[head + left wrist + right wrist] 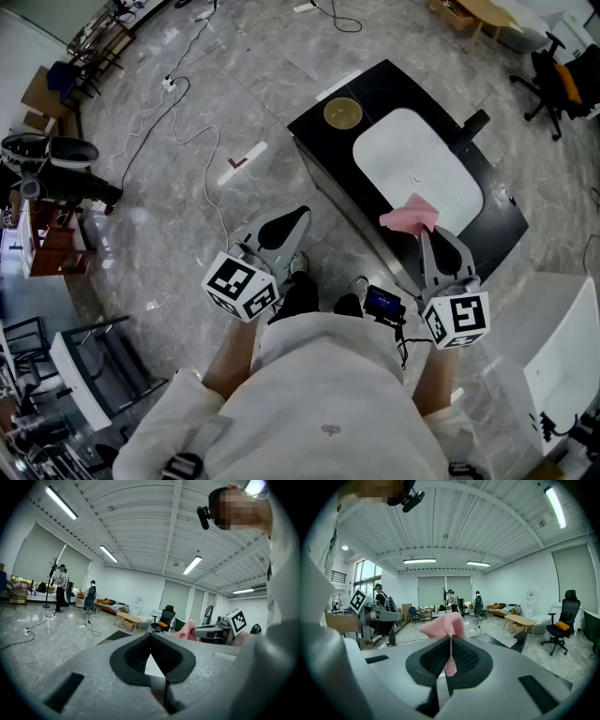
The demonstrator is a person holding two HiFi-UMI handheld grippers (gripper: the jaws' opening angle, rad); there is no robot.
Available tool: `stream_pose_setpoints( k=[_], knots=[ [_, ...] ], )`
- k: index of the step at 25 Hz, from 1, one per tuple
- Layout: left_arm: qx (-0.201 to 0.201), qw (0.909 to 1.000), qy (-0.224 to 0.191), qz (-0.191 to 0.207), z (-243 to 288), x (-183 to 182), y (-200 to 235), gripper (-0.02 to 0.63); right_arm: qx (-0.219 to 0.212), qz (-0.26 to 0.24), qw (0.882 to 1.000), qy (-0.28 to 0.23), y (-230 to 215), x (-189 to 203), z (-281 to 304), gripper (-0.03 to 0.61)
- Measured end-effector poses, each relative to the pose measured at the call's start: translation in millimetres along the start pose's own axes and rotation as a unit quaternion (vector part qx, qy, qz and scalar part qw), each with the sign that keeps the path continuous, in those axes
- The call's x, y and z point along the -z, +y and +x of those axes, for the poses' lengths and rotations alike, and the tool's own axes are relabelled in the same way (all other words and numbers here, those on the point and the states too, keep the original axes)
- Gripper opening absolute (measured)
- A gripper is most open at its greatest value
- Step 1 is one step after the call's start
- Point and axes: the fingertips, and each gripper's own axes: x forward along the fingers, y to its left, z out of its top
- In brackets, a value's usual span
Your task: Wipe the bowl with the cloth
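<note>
Pinching cloth [442, 626] in right gripper [450, 644] jaws, left gripper [151, 638] jaws together, sink [405, 155] partly hidden

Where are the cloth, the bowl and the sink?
pink cloth [410, 215], head view, middle of the bunched fabric.
bowl [343, 112], head view, centre of its inside.
sink [394, 150], head view, bare white bottom.

right hand-held gripper [450, 641] | jaws pinch pink cloth [442, 625] | cloth bunches above tips
</note>
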Motion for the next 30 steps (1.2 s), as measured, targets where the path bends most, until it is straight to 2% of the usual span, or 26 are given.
stream_pose_setpoints(
  k=[3,9,14,22,30],
  knots=[
    [-0.001,0.9999,0.013,0.011,-8.6,-6.3,8.9,0.011,0.007,0.005,1.0,-0.002,8.6,-10.8,3.3,0.014],
    [0.011,0.9997,0.012,0.017,-14.1,-16.8,35.1,0.011,0.026,0.003,1.0,-0.001,27.1,-19.8,18.8,0.014],
    [0.025,0.9994,0.012,0.021,-18.7,-25.6,73.7,0.011,0.05,0.017,0.999,0.004,44.3,-26.9,44.3,0.014],
    [0.054,0.9979,0.009,0.035,-32.4,-34.3,120.5,0.011,0.092,0.031,0.995,-0.016,70.0,-46.0,75.1,0.014],
    [0.077,0.9961,0.038,0.023,-50.9,-22.6,167.9,0.011,0.125,0.041,0.991,0.005,100.9,-46.2,101.7,0.015]
  ],
)
